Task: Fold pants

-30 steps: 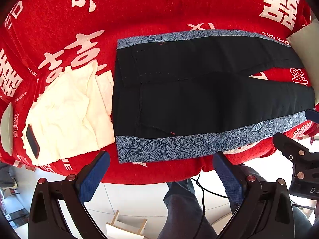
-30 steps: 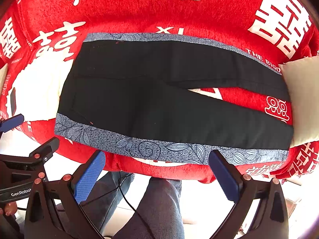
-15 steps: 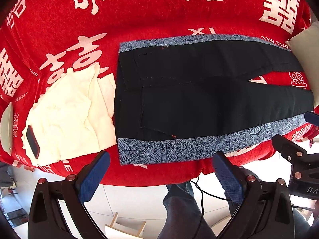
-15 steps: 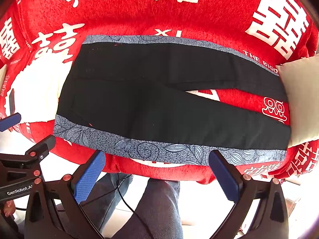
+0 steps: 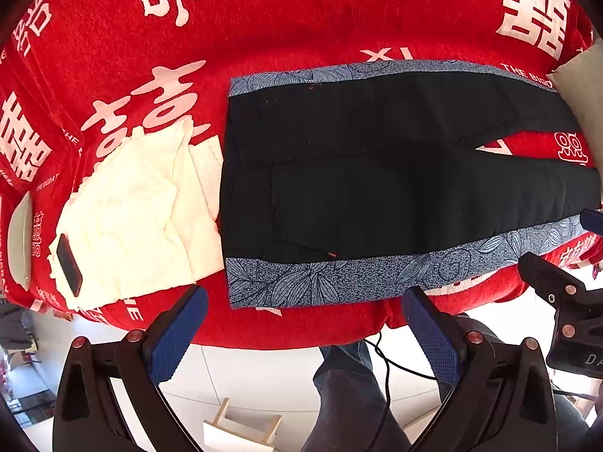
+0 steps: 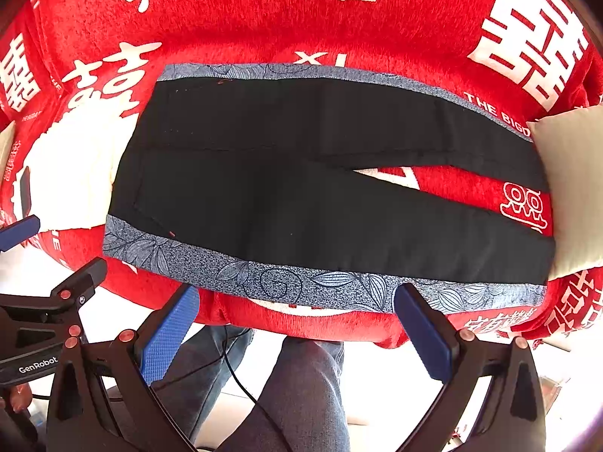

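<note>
Broadly, one red blanket (image 5: pixel 301 26) with white characters covers the whole surface, and one pair of pants (image 5: pixel 377 188) lies flat on it, black with a blue leaf-print band along each outer seam. The pants' long axis runs left to right across both views, waistband at the left end, the two legs parting toward the right, where red shows between them. Every other thing is best placed against the pants: one cream cloth (image 5: pixel 143 218) lies just beside the waistband, its edge touching or slipping under it, I cannot tell which; one dark phone (image 5: pixel 69 265) rests on that cloth's far left corner; one pale cushion (image 6: pixel 569 188) sits at the cuffs and seems to overlap them. One person's legs in jeans show below the near edge of the blanket. Two grippers are in play. The left gripper (image 5: pixel 305 339) hangs off the near band close to the waistband, blue pads spread wide and gripping nothing. The right gripper (image 6: pixel 297 327) hangs off the same band further toward the cuffs, likewise spread and empty, its pads close to the band's edge, though contact cannot be judged. So the pants lie ahead of both, the near leg closest, the left hand nearer the waist. A likely first fold would lift that near band over onto the far one.
</note>
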Demonstrator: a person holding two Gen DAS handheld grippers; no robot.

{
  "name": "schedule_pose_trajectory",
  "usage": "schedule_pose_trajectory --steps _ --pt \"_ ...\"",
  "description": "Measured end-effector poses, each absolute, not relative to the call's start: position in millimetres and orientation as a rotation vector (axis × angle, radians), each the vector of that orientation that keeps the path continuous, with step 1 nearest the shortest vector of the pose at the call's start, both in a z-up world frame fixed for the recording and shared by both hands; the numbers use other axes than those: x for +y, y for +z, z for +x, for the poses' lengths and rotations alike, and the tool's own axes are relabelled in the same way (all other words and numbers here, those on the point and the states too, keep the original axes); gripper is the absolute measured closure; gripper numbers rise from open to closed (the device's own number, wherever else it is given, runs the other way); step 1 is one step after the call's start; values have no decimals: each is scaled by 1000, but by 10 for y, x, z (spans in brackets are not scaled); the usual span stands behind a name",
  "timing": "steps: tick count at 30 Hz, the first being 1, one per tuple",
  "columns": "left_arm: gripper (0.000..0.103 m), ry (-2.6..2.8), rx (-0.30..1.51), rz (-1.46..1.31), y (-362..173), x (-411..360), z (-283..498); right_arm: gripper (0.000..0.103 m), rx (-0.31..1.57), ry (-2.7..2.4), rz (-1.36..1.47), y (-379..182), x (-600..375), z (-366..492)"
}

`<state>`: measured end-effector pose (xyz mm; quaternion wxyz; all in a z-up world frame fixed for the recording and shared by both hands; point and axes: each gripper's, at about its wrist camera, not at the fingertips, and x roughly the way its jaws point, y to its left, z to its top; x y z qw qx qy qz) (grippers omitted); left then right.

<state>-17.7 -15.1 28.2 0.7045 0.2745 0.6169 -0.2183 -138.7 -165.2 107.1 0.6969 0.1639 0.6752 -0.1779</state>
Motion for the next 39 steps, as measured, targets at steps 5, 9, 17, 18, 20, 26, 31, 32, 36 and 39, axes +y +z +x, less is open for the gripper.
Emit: schedule_pose_trajectory --steps 5,9,17,18,20,26,31,32,36,39 --pt "0 -455 1405 590 227 -238 -166 0 1520 -379 383 1005 -1747 -1406" --pt "0 -423 1422 580 196 -351 -153 0 1537 -342 391 937 -1858 -1399" --pt "0 -333 1438 463 145 -446 -175 0 1569 -220 374 814 -2097 -1367" --pt "0 -322 1447 429 132 -416 -171 0 1567 -204 394 797 -2129 -1381" --pt "0 -298 1465 367 96 -331 -167 0 1555 -178 465 759 -2198 -1428" --pt "0 -342 1497 201 -163 12 -110 0 1395 -93 976 489 -2394 -1742" --pt "0 -399 1514 116 -590 271 -119 2 1255 -73 1278 1 -2221 -2105" --pt "0 -403 1516 110 -665 304 -135 3 1252 -70 1289 -90 -2165 -2159" --pt "0 -419 1539 49 -959 447 -219 5 1239 -58 1323 -446 -1963 -2395" --pt "0 -435 1542 26 -1110 512 -286 6 1189 -63 1326 -636 -1943 -2507"
